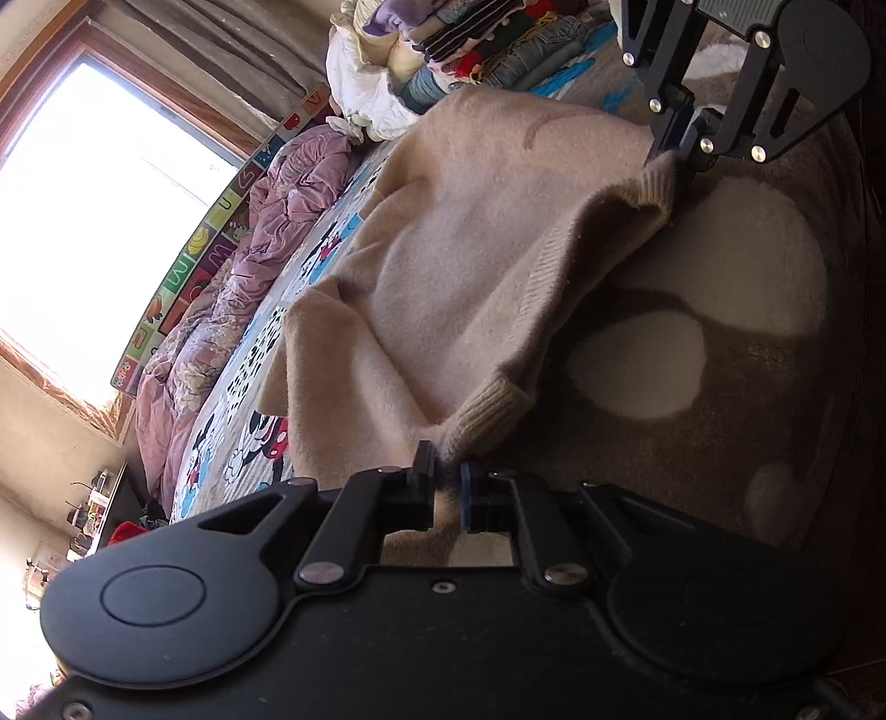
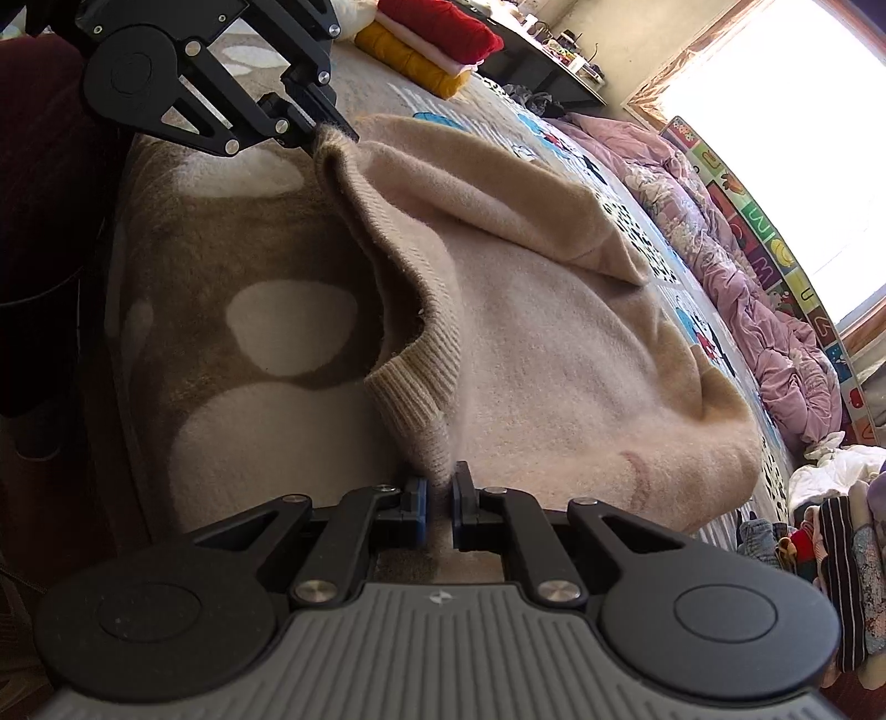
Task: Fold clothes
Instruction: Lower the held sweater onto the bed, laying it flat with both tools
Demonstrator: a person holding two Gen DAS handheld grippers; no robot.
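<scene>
A beige knit sweater [image 1: 470, 249] lies spread on the bed, also in the right wrist view [image 2: 554, 343]. My left gripper [image 1: 446, 476] is shut on one ribbed hem corner [image 1: 487, 415]. My right gripper [image 2: 440, 487] is shut on the other ribbed hem corner [image 2: 415, 404]. Each gripper shows in the other's view: the right one [image 1: 673, 158] at the top right, the left one [image 2: 315, 130] at the top left. The hem between them sags open in an arc, lifted a little above the blanket.
A brown blanket with white patches [image 1: 720, 277] covers the near bed edge. A cartoon-print sheet [image 1: 260, 410] lies under the sweater. A crumpled pink duvet [image 1: 232, 288] lies by the window. Folded clothes are stacked at one end [image 1: 487, 50] and red and yellow ones at the other [image 2: 432, 39].
</scene>
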